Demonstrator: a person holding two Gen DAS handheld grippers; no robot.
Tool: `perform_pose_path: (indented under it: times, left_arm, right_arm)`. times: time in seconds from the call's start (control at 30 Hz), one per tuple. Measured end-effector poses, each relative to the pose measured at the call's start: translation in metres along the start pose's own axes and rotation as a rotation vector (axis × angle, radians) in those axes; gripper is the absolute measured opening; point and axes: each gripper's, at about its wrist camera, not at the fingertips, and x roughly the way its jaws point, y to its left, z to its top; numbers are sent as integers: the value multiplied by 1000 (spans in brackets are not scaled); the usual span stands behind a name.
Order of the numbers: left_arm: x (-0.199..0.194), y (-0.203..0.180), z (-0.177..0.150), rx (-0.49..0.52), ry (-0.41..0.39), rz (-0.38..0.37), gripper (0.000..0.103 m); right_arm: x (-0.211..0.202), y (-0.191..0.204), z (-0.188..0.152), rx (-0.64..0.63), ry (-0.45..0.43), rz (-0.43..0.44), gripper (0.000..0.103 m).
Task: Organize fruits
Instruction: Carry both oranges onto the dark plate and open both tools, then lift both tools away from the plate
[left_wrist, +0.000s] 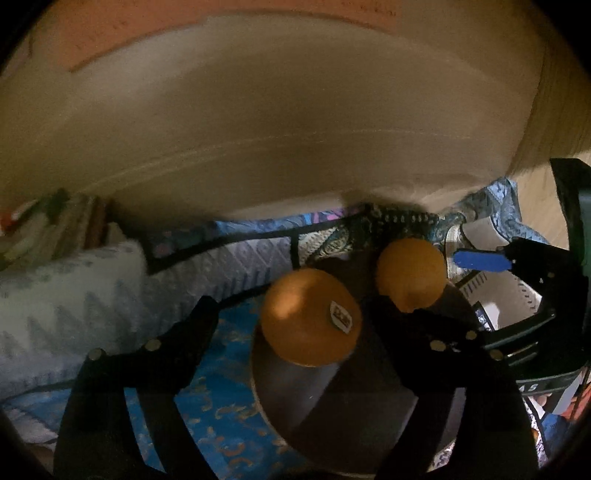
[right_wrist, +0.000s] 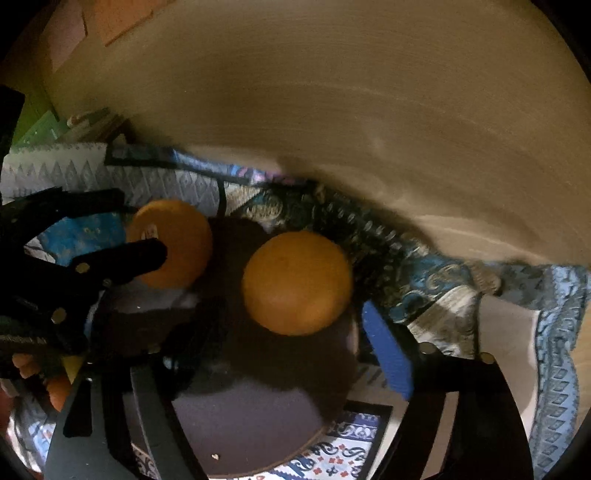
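Observation:
Two oranges lie on a dark round plate (left_wrist: 295, 406) (right_wrist: 251, 417). The orange with a white sticker (left_wrist: 310, 317) sits between the fingers of my left gripper (left_wrist: 293, 304), which stands open; a gap shows on its left side. The plain orange (right_wrist: 295, 282) sits between the fingers of my right gripper (right_wrist: 291, 308), also open, with its blue pad (right_wrist: 388, 354) just clear of the fruit. In the left wrist view the plain orange (left_wrist: 410, 273) lies beyond the stickered one. In the right wrist view the stickered orange (right_wrist: 173, 236) is partly hidden by a left finger (right_wrist: 136, 256).
The plate rests on a blue patterned cloth (left_wrist: 221, 406) (right_wrist: 443, 280). A beige wall (left_wrist: 295, 129) rises close behind. Stacked books (left_wrist: 55, 221) lie at the far left. A pale bare surface (right_wrist: 517, 332) shows at the right. Fingers of a hand (right_wrist: 26, 365) hold the left gripper.

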Motion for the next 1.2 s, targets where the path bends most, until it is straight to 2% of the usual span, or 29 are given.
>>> perform_pose_path:
  times: [0.33, 0.43, 0.53, 0.63, 0.77, 0.9, 1.2]
  left_arm:
    - [-69, 11, -23, -23, -116, 61, 86]
    - [-93, 13, -36, -29, -142, 64, 86]
    - [-113, 8, -51, -28, -164, 70, 86]
    - [-128, 1, -70, -22, -181, 71, 86]
    - [-145, -3, -106, -36, -170, 46, 87]
    - [-150, -12, -144, -33, -139, 39, 87]
    - [-137, -30, -211, -39, -43, 29, 88]
  right_arm:
    - [-69, 12, -21, -32, -111, -45, 80]
    - [-87, 22, -23, -55, -156, -59, 80]
    - [-107, 33, -35, -61, -199, -61, 85]
    - [-118, 46, -49, -53, -216, -50, 85]
    - [-120, 59, -75, -30, -231, -51, 85]
    - [-133, 62, -109, 29, -257, -90, 85]
    - [-148, 57, -182, 113, -215, -157, 85]
